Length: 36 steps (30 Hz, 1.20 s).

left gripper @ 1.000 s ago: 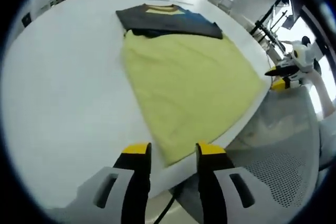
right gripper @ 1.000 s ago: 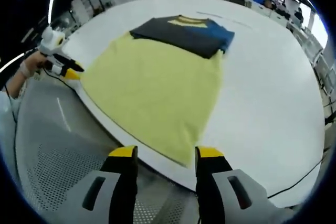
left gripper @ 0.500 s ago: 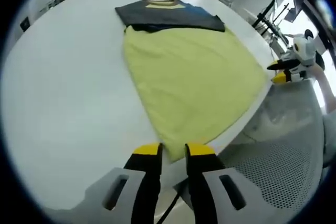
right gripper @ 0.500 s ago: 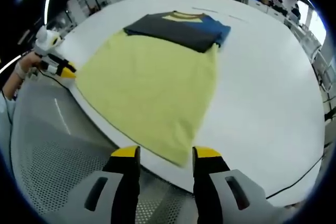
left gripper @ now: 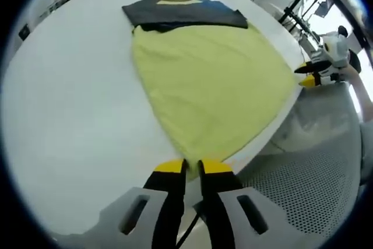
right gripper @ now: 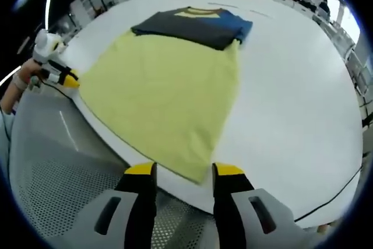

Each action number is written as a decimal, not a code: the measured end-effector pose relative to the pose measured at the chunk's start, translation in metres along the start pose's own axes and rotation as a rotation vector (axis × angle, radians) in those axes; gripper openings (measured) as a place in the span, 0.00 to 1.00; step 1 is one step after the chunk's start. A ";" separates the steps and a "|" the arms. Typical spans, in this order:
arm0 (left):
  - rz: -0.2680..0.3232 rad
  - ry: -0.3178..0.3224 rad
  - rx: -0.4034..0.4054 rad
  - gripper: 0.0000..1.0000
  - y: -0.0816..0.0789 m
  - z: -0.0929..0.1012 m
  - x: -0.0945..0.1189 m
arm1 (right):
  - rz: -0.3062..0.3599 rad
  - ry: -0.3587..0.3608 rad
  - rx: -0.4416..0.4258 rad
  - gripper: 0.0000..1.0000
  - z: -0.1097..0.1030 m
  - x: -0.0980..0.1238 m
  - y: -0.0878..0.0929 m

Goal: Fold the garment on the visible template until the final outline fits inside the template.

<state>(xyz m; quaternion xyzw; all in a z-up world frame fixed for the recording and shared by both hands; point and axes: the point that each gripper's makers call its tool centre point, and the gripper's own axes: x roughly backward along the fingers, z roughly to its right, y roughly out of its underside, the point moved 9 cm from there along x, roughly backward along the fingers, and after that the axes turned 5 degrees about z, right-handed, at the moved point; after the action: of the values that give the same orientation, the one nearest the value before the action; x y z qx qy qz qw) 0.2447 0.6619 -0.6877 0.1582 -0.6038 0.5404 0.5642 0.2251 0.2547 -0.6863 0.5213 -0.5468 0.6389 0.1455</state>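
Our left gripper (left gripper: 185,167) pinches the garment (left gripper: 210,80) hem at the table (left gripper: 70,115) near edge; right gripper (right gripper: 178,170) gapes astride its corner.

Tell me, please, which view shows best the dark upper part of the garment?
The right gripper view: the dark part lies nearer the picture's middle, and its yellow collar and blue sleeve are plain. The left gripper view shows it smaller and flatter, near the top.
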 end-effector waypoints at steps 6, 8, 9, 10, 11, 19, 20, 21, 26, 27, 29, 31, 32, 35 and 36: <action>-0.006 -0.003 -0.004 0.04 0.000 0.001 0.000 | 0.007 0.017 -0.028 0.37 0.003 -0.001 0.001; -0.005 -0.005 0.000 0.04 0.000 0.000 0.001 | 0.001 0.025 -0.038 0.36 0.004 0.000 0.001; -0.005 -0.004 0.000 0.04 0.000 0.000 0.001 | 0.005 0.038 -0.058 0.37 0.005 0.000 0.001; -0.005 -0.005 -0.001 0.04 0.001 0.001 0.001 | 0.005 0.042 -0.056 0.39 0.005 0.000 0.001; -0.005 -0.005 -0.001 0.04 0.001 0.001 0.001 | 0.000 0.059 -0.055 0.41 0.007 0.001 0.002; -0.003 -0.002 0.003 0.04 0.001 -0.001 0.001 | -0.002 0.097 -0.071 0.41 0.014 0.002 0.004; -0.004 -0.002 0.003 0.04 0.001 -0.001 0.001 | 0.000 0.095 -0.086 0.41 0.015 0.001 0.003; -0.004 -0.002 0.002 0.04 0.001 -0.001 0.001 | -0.001 0.094 -0.089 0.41 0.014 0.002 0.003; -0.009 -0.003 0.000 0.04 0.001 0.000 0.001 | -0.018 0.074 -0.064 0.38 0.007 0.000 0.002; -0.010 -0.003 -0.001 0.03 0.000 0.000 0.001 | -0.020 0.069 -0.059 0.36 0.005 -0.001 0.002; -0.010 -0.003 0.000 0.03 0.000 0.000 0.001 | -0.025 0.068 -0.038 0.31 0.004 -0.001 0.003; -0.009 -0.004 0.002 0.03 0.001 0.000 0.001 | -0.028 0.083 -0.021 0.24 0.006 0.000 0.004; -0.009 -0.004 0.002 0.03 0.001 0.000 0.001 | -0.029 0.089 -0.022 0.22 0.007 0.000 0.004; -0.009 -0.007 0.002 0.03 0.001 0.001 0.001 | -0.036 0.090 -0.005 0.19 0.007 0.000 0.004; -0.010 -0.008 0.000 0.03 0.001 0.001 0.001 | -0.044 0.092 0.010 0.17 0.006 0.000 0.004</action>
<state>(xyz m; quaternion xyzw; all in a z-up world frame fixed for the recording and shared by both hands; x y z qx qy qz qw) 0.2436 0.6617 -0.6871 0.1636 -0.6053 0.5370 0.5644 0.2249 0.2484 -0.6896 0.5039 -0.5247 0.6616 0.1818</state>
